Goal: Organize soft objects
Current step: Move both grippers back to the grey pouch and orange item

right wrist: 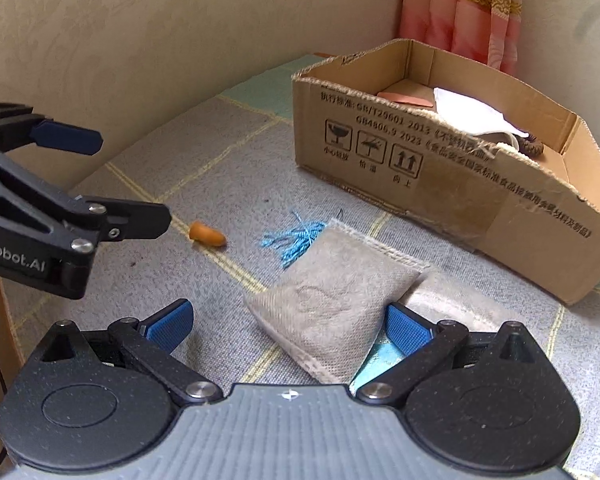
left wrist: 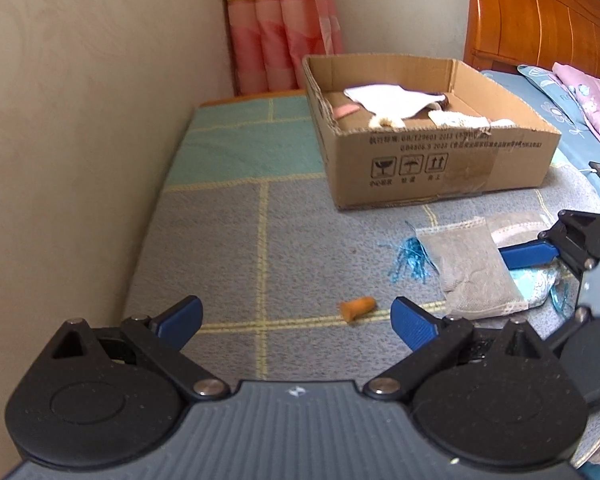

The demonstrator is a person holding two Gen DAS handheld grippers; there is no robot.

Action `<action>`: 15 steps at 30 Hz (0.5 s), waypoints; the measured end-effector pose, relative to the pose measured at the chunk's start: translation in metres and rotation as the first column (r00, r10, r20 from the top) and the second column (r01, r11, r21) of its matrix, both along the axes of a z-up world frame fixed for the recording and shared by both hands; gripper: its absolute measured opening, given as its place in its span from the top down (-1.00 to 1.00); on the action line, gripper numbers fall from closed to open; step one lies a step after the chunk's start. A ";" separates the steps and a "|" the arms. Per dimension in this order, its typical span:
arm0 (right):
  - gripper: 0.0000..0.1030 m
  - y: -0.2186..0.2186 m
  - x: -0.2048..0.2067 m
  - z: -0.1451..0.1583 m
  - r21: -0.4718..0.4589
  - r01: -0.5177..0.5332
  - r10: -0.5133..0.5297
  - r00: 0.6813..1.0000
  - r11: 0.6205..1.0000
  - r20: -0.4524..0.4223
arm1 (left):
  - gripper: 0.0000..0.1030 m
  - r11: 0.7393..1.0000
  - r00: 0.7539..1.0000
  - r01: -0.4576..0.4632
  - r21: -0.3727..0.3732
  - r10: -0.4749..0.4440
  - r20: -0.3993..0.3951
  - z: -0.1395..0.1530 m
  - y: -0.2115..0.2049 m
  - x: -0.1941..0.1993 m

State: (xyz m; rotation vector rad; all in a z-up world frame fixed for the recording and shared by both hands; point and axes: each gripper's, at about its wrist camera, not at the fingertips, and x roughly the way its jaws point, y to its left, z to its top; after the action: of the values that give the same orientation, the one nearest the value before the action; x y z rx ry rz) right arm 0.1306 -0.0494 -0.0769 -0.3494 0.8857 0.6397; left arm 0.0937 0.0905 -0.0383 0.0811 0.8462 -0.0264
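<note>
A grey fabric pouch with a blue tassel lies on the bed blanket; it also shows in the left wrist view. My right gripper is open, low over the pouch's near end, with the pouch between its fingers. A small orange soft piece lies just ahead of my open, empty left gripper; the right wrist view shows the piece too. A cardboard box beyond holds white cloths and other soft items.
The wall runs along the left of the bed. A pink curtain hangs behind the box. A wooden headboard and pillows are at the far right. A light blue item lies under the pouch.
</note>
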 end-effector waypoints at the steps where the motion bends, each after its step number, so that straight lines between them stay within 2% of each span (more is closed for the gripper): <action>1: -1.00 0.003 -0.004 -0.002 -0.021 -0.014 0.015 1.000 1.000 0.020 | -0.94 1.000 1.000 -0.003 -0.008 0.003 -0.010 -0.003 -0.001 0.003; 5: -1.00 -0.001 -0.010 -0.004 -0.004 -0.017 0.017 0.999 1.000 0.046 | -0.94 1.000 0.999 -0.018 -0.021 0.017 -0.034 -0.013 -0.006 0.012; 15: -1.00 -0.001 -0.009 -0.004 -0.007 -0.033 0.033 0.999 0.999 0.042 | -0.94 0.996 0.994 -0.093 -0.015 0.092 -0.053 -0.031 -0.011 0.026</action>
State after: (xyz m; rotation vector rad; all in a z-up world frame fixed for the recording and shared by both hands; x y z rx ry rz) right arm 0.1217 -0.0505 -0.0814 -0.3825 0.8432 0.6577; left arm 0.1194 0.0790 -0.0693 0.0249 0.9005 0.0511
